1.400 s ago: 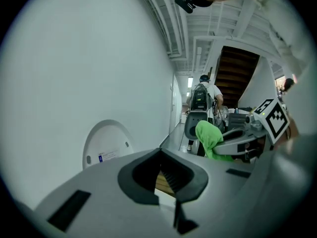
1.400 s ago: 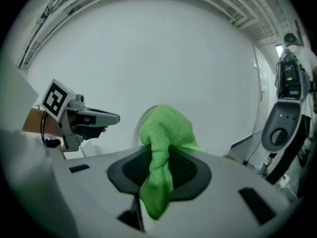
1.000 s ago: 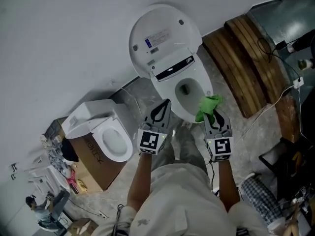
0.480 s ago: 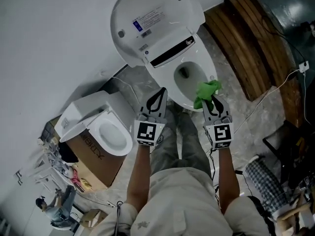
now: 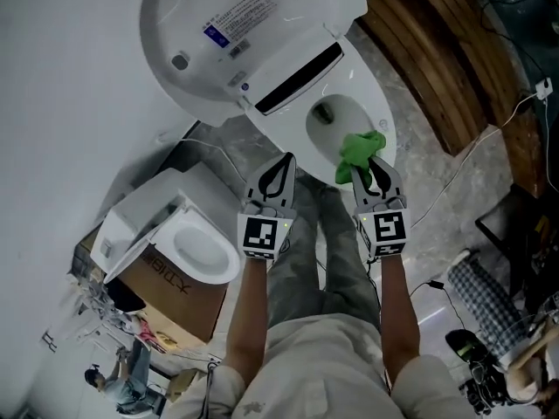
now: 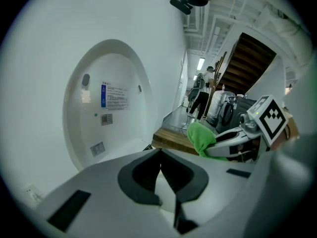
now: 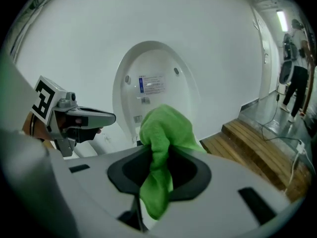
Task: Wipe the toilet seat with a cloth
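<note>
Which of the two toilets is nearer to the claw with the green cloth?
The toilet with the raised lid, beneath the green cloth; the other toilet stands on a box.

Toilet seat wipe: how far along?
Done: lid up, green cloth clamped in the right tongs. In hand: cloth held over the toilet seat front edge; contact unclear. Remaining: the wiping itself. Left tongs shut, empty.

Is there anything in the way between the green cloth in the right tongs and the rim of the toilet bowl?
Nothing visible. In the head view the right tongs hold the green cloth right at the front of the toilet rim. The lid is raised back, and the shut, empty left tongs are off to the side.
</note>
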`<state>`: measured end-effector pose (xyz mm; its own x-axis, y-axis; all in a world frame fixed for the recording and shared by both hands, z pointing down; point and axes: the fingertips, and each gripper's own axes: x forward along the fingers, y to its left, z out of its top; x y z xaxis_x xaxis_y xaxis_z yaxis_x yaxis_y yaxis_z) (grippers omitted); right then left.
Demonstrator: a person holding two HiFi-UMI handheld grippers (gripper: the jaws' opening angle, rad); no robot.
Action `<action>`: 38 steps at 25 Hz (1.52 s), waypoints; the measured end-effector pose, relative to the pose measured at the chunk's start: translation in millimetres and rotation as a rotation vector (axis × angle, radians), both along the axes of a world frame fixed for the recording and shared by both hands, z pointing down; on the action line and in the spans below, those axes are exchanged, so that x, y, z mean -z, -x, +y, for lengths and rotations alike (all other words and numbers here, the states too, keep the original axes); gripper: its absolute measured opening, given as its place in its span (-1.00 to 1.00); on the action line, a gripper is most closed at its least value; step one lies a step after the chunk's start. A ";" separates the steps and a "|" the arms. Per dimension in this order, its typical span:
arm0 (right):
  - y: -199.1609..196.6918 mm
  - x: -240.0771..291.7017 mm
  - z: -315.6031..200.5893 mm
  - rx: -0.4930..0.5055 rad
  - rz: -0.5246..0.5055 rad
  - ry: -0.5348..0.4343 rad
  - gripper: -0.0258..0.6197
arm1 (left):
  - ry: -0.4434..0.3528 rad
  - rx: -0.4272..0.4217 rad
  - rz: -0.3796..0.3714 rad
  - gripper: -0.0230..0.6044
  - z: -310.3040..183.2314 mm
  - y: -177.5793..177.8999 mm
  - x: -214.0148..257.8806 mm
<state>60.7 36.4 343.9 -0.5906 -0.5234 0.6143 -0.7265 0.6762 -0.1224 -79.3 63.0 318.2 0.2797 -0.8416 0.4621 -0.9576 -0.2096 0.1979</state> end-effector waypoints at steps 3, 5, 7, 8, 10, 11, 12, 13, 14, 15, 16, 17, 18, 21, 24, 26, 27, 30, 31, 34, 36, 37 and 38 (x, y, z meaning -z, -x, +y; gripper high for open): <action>13.7 -29.3 4.2 -0.005 -0.002 0.043 -0.62 | 0.021 -0.005 0.010 -0.89 1.1 3.3 -25.1; 21.6 -49.3 9.3 -0.004 0.004 0.078 -0.62 | 0.036 -0.012 0.021 -0.89 4.1 3.9 -39.6; 30.0 -67.8 12.2 0.004 0.009 0.103 -0.62 | 0.043 -0.020 0.029 -0.89 5.1 3.9 -51.8; 34.2 -76.7 13.4 0.009 0.010 0.113 -0.62 | 0.044 -0.025 0.031 -0.89 5.0 4.1 -57.6; 41.8 -94.0 16.3 0.018 0.014 0.133 -0.62 | 0.046 -0.033 0.035 -0.89 4.7 5.3 -68.8; 45.5 -102.2 17.7 0.024 0.018 0.142 -0.62 | 0.047 -0.034 0.036 -0.89 4.4 6.7 -74.2; 49.3 -110.2 19.2 0.029 0.022 0.151 -0.62 | 0.049 -0.033 0.037 -0.89 4.2 8.8 -79.4; 53.1 -118.2 20.9 0.034 0.026 0.160 -0.62 | 0.051 -0.032 0.037 -0.89 4.2 11.2 -84.6; 57.0 -126.4 22.5 0.038 0.030 0.170 -0.62 | 0.054 -0.029 0.038 -0.89 4.3 13.9 -89.9; 60.7 -134.8 24.0 0.042 0.035 0.180 -0.62 | 0.057 -0.026 0.038 -0.89 4.5 16.6 -95.4; 64.0 -143.3 25.6 0.045 0.040 0.191 -0.62 | 0.061 -0.023 0.039 -0.89 5.0 19.0 -100.7; 67.1 -151.7 27.5 0.048 0.045 0.203 -0.62 | 0.065 -0.020 0.039 -0.89 5.7 21.0 -105.9; 70.1 -159.8 29.3 0.051 0.049 0.213 -0.62 | 0.069 -0.017 0.040 -0.89 6.5 22.7 -110.8; 79.8 -182.4 33.8 0.062 0.056 0.239 -0.62 | 0.079 -0.012 0.041 -0.89 8.7 27.2 -123.7; 86.3 -202.9 37.9 0.062 0.064 0.266 -0.62 | 0.087 -0.015 0.041 -0.89 11.0 29.6 -135.3; 90.2 -215.7 41.2 0.065 0.071 0.285 -0.62 | 0.092 -0.010 0.041 -0.89 12.2 31.6 -142.3; 92.4 -221.6 43.1 0.067 0.075 0.294 -0.62 | 0.094 -0.007 0.042 -0.89 12.6 32.9 -145.2; 96.1 -237.6 49.5 0.070 0.094 0.318 -0.62 | 0.099 -0.001 0.052 -0.89 14.0 35.1 -152.1; 96.9 -242.0 51.5 0.068 0.100 0.326 -0.62 | 0.102 0.001 0.056 -0.89 15.0 35.4 -154.3; 99.6 -254.4 54.4 0.055 0.110 0.349 -0.62 | 0.110 0.006 0.061 -0.89 17.2 37.3 -160.0; 101.1 -263.3 57.5 0.055 0.123 0.370 -0.62 | 0.114 0.007 0.061 -0.89 18.1 38.4 -162.3; 101.9 -267.6 59.6 0.061 0.131 0.379 -0.62 | 0.117 0.007 0.061 -0.89 18.7 38.5 -163.3; 102.8 -271.5 62.1 0.070 0.139 0.386 -0.62 | 0.119 0.006 0.061 -0.89 19.2 38.4 -164.2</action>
<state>-42.1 98.5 615.4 -0.5143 -0.2010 0.8337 -0.7081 0.6479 -0.2806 -117.8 82.2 482.5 0.3049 -0.7835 0.5414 -0.9443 -0.1750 0.2785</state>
